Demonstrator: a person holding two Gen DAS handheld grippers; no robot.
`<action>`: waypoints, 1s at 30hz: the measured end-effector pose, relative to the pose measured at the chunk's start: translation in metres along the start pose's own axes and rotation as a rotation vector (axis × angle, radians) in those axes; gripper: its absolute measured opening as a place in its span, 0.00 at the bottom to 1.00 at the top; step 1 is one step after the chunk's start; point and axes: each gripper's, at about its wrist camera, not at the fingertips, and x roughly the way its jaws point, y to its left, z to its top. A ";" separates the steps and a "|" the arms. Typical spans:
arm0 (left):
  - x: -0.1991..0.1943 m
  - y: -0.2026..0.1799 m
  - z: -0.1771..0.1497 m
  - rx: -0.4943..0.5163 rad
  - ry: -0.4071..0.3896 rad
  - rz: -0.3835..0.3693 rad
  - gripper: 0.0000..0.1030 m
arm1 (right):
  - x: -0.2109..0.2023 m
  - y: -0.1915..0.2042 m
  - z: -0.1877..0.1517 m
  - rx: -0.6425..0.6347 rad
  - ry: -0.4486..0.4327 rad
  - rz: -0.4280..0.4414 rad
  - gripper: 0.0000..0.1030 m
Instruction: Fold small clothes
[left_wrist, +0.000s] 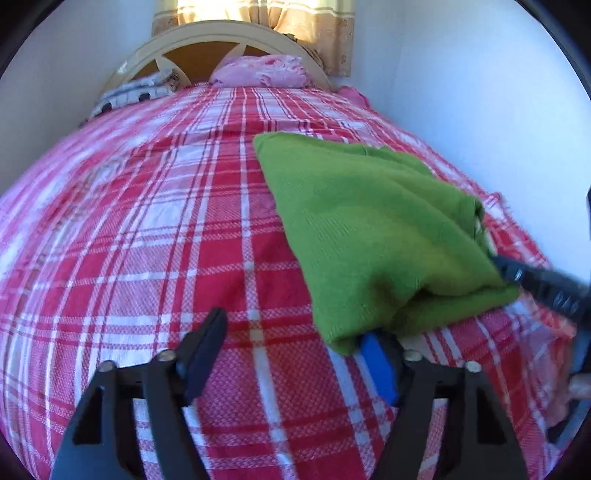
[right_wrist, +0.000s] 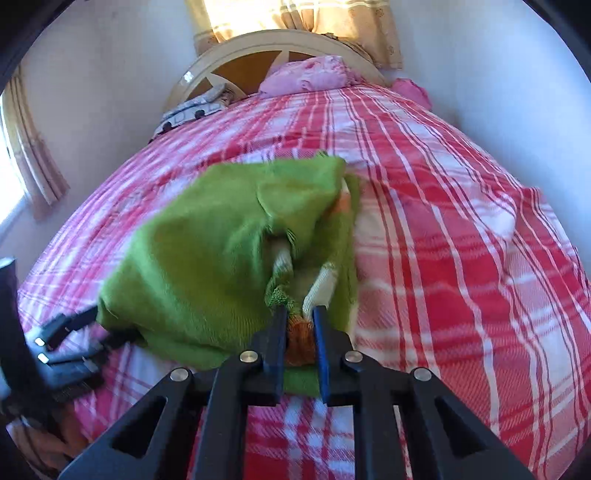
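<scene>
A green knitted sweater (left_wrist: 373, 229) lies folded on the red and white checked bedspread (left_wrist: 147, 240). My left gripper (left_wrist: 295, 328) stands open at the sweater's near corner. Its left finger (left_wrist: 210, 332) rests over bare bedspread, and the tip of its blue-padded right finger (left_wrist: 376, 362) is hidden under the sweater's edge. In the right wrist view my right gripper (right_wrist: 300, 314) is shut on the green sweater (right_wrist: 207, 258), pinching a bunched edge with cream and orange trim. The left gripper (right_wrist: 74, 328) shows at the sweater's left corner. The right gripper (left_wrist: 517, 275) reaches the sweater's right edge.
A pink pillow (left_wrist: 262, 72) and a patterned cloth (left_wrist: 129, 94) lie at the cream headboard (left_wrist: 207, 37). A curtain (left_wrist: 314, 22) hangs behind it. White walls close in on both sides of the bed. A second window's curtain (right_wrist: 33, 147) is at the far left.
</scene>
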 end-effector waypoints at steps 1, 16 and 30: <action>0.003 0.008 0.000 -0.021 0.019 -0.040 0.63 | 0.001 -0.004 -0.006 0.013 0.007 0.003 0.12; -0.034 0.052 0.027 -0.104 -0.042 -0.144 0.72 | -0.057 -0.013 0.011 0.064 -0.159 0.091 0.23; 0.036 0.010 0.071 -0.136 -0.004 -0.121 0.73 | 0.026 0.007 0.036 0.032 -0.040 -0.030 0.16</action>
